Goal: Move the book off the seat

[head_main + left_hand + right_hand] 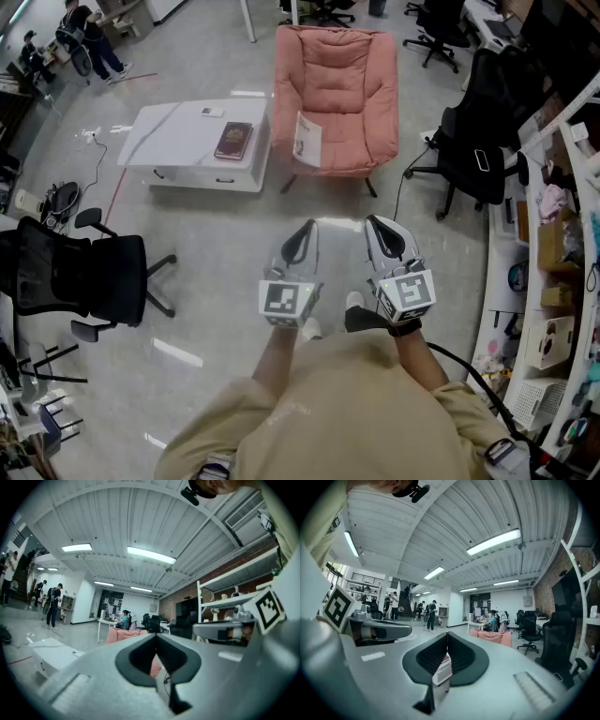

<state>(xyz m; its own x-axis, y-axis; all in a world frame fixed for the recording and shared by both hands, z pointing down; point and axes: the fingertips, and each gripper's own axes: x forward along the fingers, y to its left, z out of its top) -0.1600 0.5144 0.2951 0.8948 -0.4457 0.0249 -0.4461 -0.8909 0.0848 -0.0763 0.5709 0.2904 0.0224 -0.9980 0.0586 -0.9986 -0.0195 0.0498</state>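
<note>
Nearest, the grey-and-black left gripper (pixel 305 230) and right gripper (pixel 377 225) are held level, each pinched closed on nothing. Farther off, the white-covered book (pixel 307 139) stands propped at the front left of the pink padded armchair (pixel 347 84) seat. Left of the chair, a dark red book (pixel 233 141) lies on a low white table (pixel 178 141).

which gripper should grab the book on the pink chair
Left, probably: the left gripper points almost straight at the book propped on the armchair; the right gripper sits off to its right. Both shut.
</note>
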